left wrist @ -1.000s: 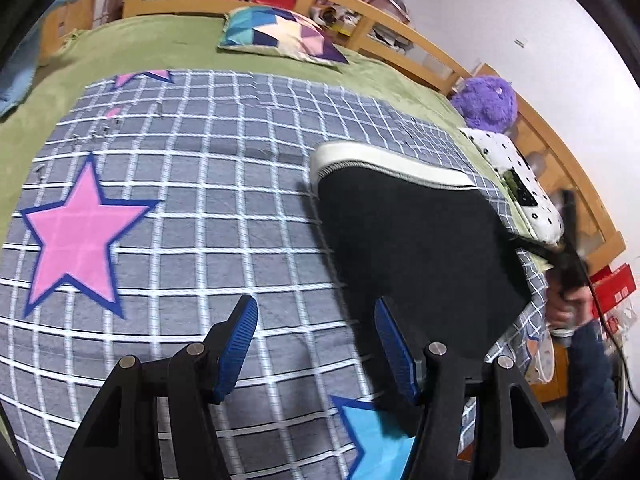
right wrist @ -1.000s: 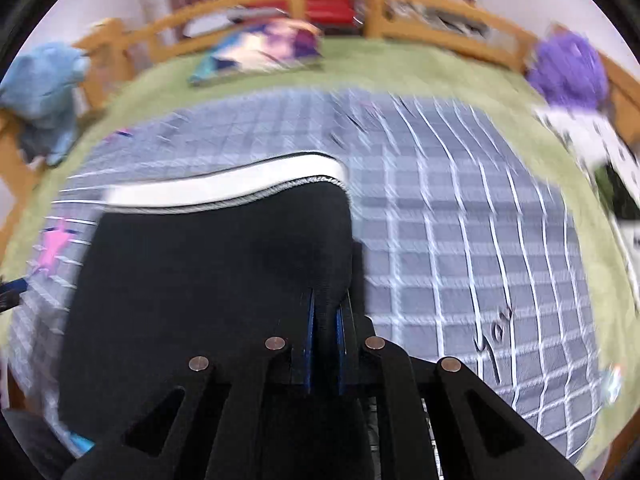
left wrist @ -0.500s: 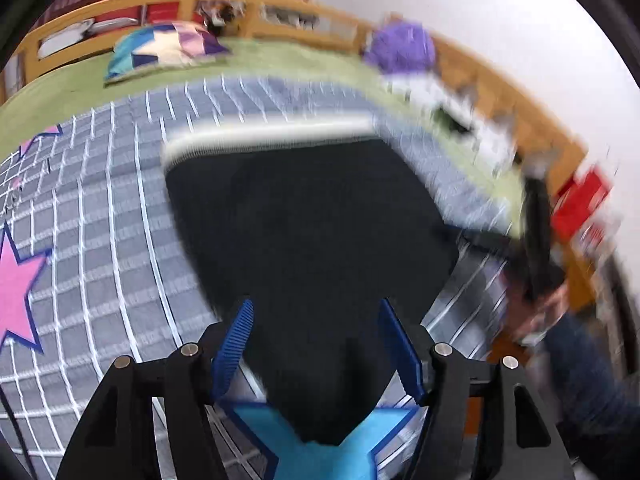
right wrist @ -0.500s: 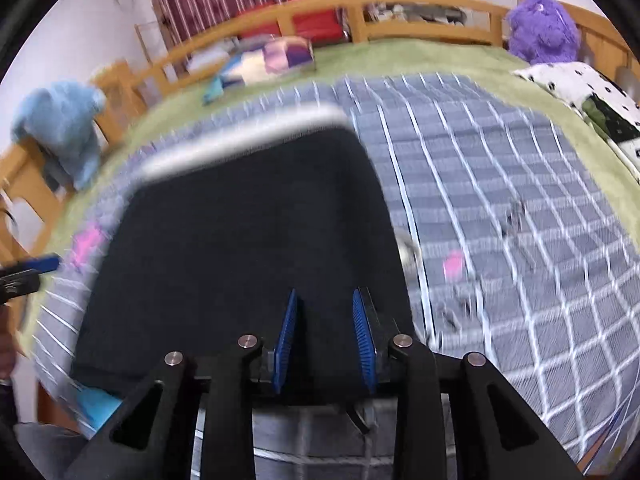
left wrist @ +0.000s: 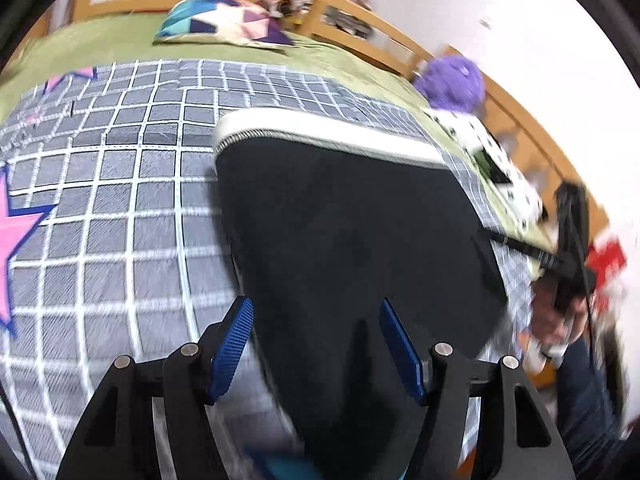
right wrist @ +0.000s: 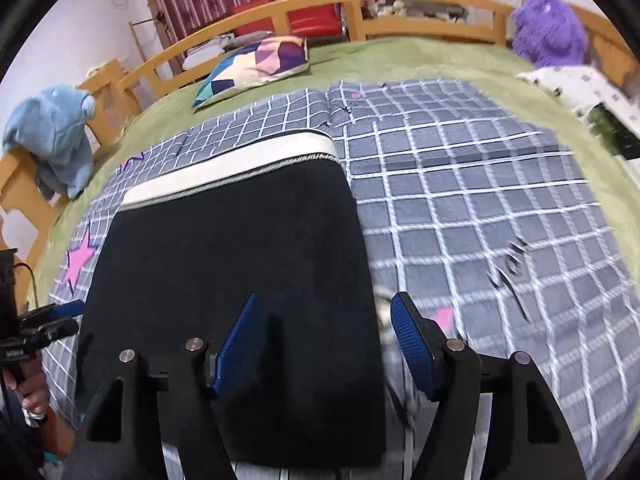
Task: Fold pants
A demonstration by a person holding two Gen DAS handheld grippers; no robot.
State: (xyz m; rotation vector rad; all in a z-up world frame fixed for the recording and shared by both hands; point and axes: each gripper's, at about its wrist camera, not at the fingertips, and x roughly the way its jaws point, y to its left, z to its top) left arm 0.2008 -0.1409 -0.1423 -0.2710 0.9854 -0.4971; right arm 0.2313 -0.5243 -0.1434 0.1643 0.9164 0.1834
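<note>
Black pants (right wrist: pixel 228 248) lie flat on the bed's checked blanket (right wrist: pixel 460 184). Right gripper (right wrist: pixel 324 344) has just been opening, straddling the right edge; left gripper (left wrist: pixel 316 344) open above cloth. Next: regrasp hem, fold toward waistband.

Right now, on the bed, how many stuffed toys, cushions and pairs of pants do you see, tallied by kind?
Stuffed toys: 2, the blue plush on the bed rail and the purple plush at the far corner.
Cushions: 1, the patchwork cushion.
Pants: 1, the black pants with a white waistband.
Total: 4
</note>
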